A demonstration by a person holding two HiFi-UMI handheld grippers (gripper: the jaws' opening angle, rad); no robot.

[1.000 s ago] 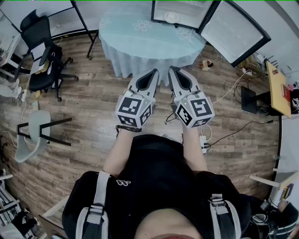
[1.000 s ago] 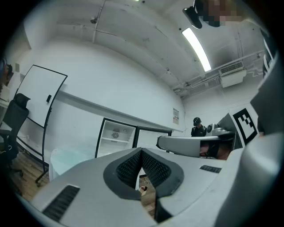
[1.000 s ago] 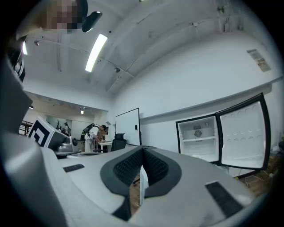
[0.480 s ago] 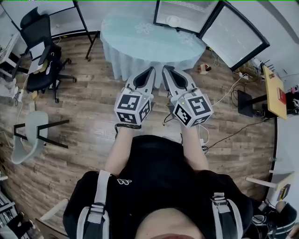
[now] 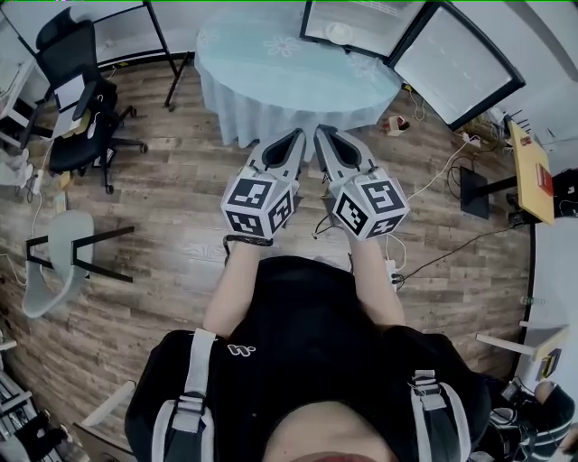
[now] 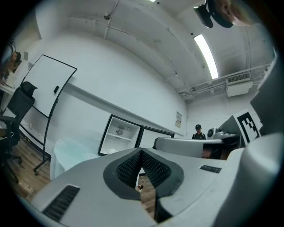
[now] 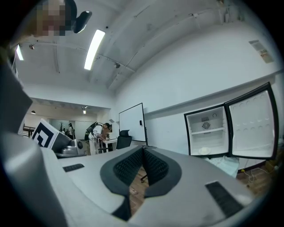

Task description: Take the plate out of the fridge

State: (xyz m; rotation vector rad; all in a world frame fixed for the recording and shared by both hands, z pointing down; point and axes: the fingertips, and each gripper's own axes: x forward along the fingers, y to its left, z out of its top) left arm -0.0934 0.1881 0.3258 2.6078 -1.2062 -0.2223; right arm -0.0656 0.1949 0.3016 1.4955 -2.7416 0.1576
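A white plate (image 5: 339,32) lies on the bottom shelf of a small open fridge (image 5: 357,23) at the far side of the room, behind a round table (image 5: 289,68) with a pale blue cloth. The plate (image 6: 111,150) also shows in the left gripper view, and the plate (image 7: 204,150) shows in the right gripper view. My left gripper (image 5: 299,135) and right gripper (image 5: 320,133) are held side by side in front of my chest, short of the table. Both are shut and empty, far from the fridge.
The fridge door (image 5: 456,63) stands swung open to the right. A black office chair (image 5: 77,90) and a grey chair (image 5: 59,262) stand at the left. Cables (image 5: 433,262) run over the wooden floor at the right, near a wooden desk (image 5: 533,167).
The two grippers have drawn slightly closer together. The view has shifted a little, and the table and fridge sit marginally lower in the frame.
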